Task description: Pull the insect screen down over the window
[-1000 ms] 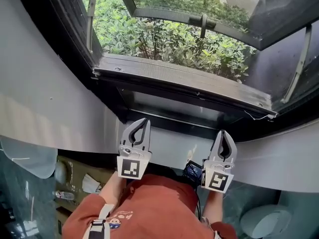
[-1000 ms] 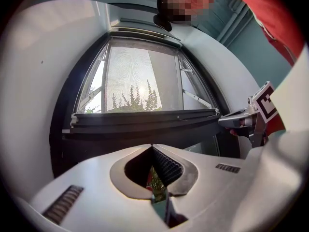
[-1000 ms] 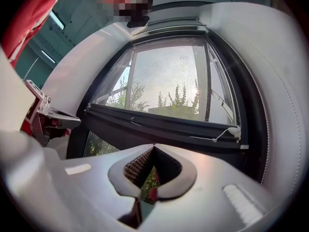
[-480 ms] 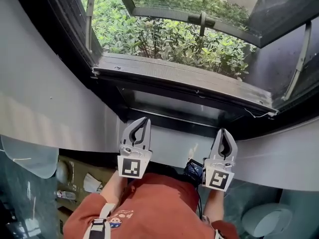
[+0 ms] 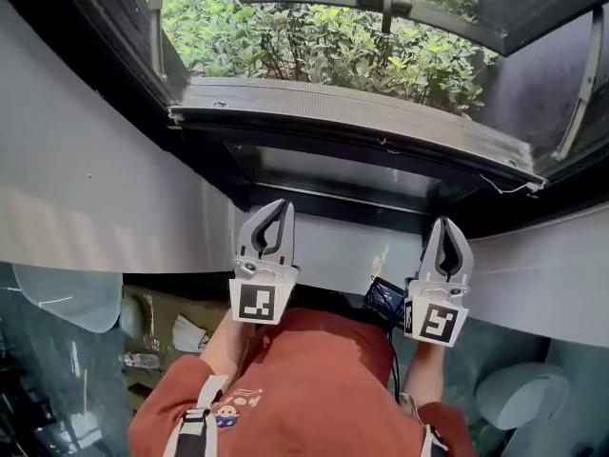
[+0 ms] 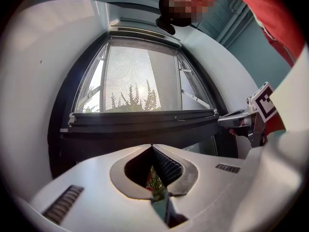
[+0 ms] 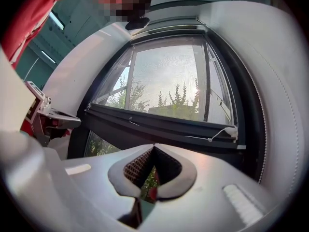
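Head view: both grippers hang below the window's (image 7: pixel 248 105) bottom edge, touching nothing. Left gripper (image 5: pixel 283 206) is clenched with nothing in it, right gripper (image 5: pixel 445 223) same deal. Screen (image 6: pixel 140 81) covers most of the window, its bar (image 6: pixel 145 122) sits a bit above the bottom edge, and plants (image 7: pixel 99 146) show in the gap under it.

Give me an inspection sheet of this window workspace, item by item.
Surface: white wall; no table seen.
Job's things: insect screen bar partly down, glass showing beneath.
Clutter: small items low at left.
Tools: left tool and right tool shut, empty, below the bar.
Cables: white cord at bar's right end.
Surroundings: green shrubs outside.
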`<state>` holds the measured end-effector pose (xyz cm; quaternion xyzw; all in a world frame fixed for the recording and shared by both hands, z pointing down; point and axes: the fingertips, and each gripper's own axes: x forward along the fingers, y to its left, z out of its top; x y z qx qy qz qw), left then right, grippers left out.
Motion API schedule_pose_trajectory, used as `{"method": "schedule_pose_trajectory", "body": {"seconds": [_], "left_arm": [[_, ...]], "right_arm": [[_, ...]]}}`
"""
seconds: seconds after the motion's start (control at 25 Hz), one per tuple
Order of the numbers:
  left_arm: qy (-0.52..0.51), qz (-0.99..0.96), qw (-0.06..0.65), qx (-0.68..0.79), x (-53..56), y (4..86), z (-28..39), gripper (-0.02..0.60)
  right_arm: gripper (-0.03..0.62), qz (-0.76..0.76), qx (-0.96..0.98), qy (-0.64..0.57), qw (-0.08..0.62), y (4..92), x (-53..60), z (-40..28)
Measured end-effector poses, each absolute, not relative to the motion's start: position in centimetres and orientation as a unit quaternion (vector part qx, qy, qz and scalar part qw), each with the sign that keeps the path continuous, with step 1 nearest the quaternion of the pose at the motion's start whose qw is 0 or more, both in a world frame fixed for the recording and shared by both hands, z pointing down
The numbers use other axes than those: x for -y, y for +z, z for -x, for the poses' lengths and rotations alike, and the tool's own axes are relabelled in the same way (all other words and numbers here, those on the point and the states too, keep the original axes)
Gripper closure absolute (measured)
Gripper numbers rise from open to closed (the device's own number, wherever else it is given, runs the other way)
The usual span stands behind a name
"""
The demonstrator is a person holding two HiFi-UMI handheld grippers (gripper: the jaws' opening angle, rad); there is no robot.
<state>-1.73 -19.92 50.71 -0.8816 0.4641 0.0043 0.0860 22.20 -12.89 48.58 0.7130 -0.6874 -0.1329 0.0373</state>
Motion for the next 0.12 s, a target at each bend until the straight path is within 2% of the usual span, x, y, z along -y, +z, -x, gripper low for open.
{"method": "schedule_pose_trajectory", "body": {"seconds": [0.12], "left_arm": [[0.003,0.880,0.091,-0.465,20.41,50.77,1.59,0.577]], "right_arm": [[0.585,-0.708,0.692,-0.137,0.035,48.52,13.47,-22.27]]}}
